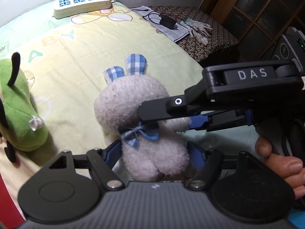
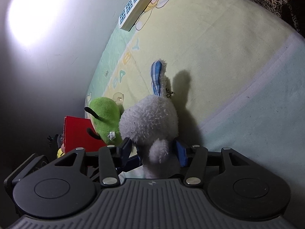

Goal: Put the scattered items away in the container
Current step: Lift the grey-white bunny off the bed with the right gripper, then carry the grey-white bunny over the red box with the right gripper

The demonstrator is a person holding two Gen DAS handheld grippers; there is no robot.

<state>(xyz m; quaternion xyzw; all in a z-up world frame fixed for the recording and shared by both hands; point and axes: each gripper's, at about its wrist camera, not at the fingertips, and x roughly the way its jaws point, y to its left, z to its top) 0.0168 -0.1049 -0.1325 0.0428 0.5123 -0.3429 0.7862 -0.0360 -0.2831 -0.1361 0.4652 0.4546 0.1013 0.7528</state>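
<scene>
The rabbit [image 1: 129, 103] [image 2: 148, 118], a white plush with blue checked ears and a blue bow, stood upright between the fingers of the left gripper [image 1: 154, 148]. Its body filled the gap, and the blue pads [image 1: 113, 149] lay against its sides, so the left gripper held it at a middling width. Its head and ears rose just ahead of the fingertips.

The right gripper [image 1: 165, 121] [image 2: 153, 149] reached in from the right of the left one, at about the height of the bow. One black finger [image 1: 152, 112] lay across the neck just above the bow, and the other sat lower, by the rabbit's arm. In its own view the rabbit sat between the fingers, with a rounded limb pointing back at the camera. Whether its pads pressed on the fur could not be told. The right hand [image 1: 286, 168] gripped its handle.

A green plush [image 1: 21, 118] [image 2: 104, 118] lay left of both grippers, just beside the rabbit. In the right wrist view it leaned at a red box [image 2: 76, 133], left of that gripper. Everything rested on a yellow blanket [image 1: 85, 57]. Far ahead lay a power strip [image 1: 82, 2] [image 2: 133, 9]; ahead and to the right of the left gripper were a charger [image 1: 167, 22] and gloves [image 1: 198, 30].
</scene>
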